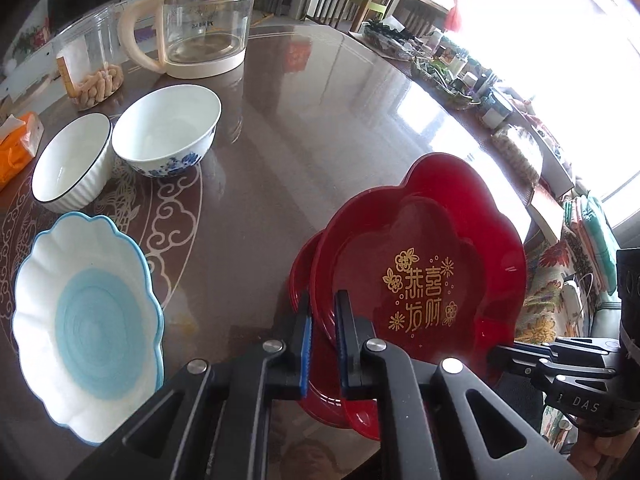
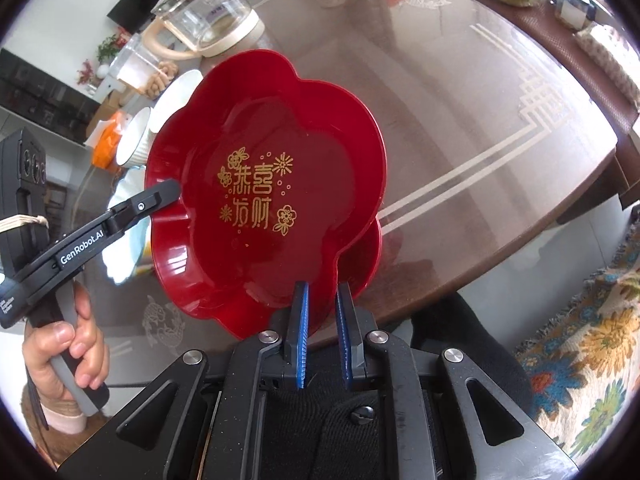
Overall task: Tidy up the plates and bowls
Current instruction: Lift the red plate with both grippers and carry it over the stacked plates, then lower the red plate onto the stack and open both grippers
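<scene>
Two red flower-shaped plates with gold lettering are nested together and held over the glossy brown table. My left gripper is shut on their left rim. My right gripper is shut on the near rim of the same red plates, close to the table's edge. The right gripper also shows at the right of the left wrist view, and the left gripper reaches in from the left of the right wrist view. The lower plate peeks out under the upper one.
On the table's left stand a white and blue scalloped plate, a ribbed white bowl and a white bowl with blue flowers. Behind them are a glass kettle, a snack jar and an orange tissue pack. Clutter lines the far right.
</scene>
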